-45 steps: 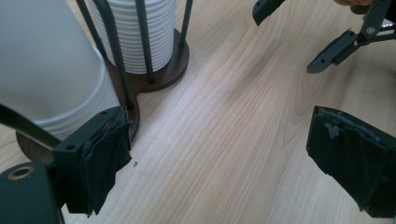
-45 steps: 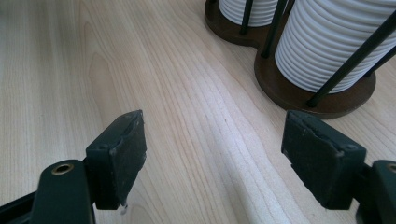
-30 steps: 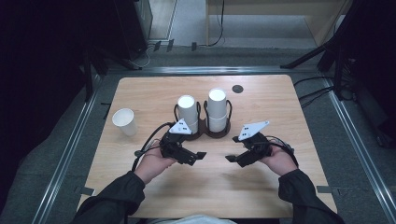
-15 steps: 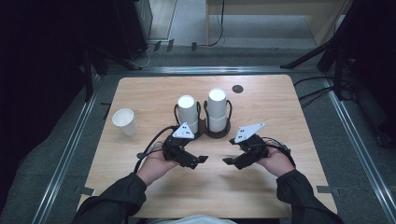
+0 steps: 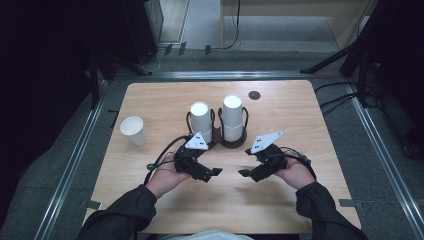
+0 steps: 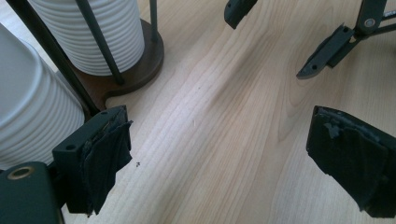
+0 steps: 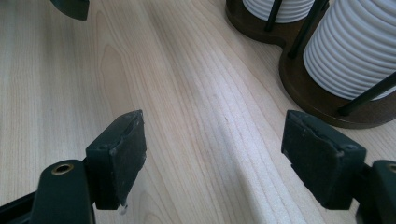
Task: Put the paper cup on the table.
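Both grippers, left gripper and right gripper, hover with jaws spread wide and empty, facing each other before the cup holder, probably poised to reach its ribbed cup stacks.

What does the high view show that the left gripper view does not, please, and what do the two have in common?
The high view alone takes in the loose paper cup standing apart near the table's left edge, the small dark disc behind the stacks, the open tops of both stacks, and the person's hands and sleeves. The left gripper view alone shows the left gripper close up, its worn pads wide apart over bare wood. Both show the two ribbed cup stacks in the dark holder, the right gripper, and the wooden table.
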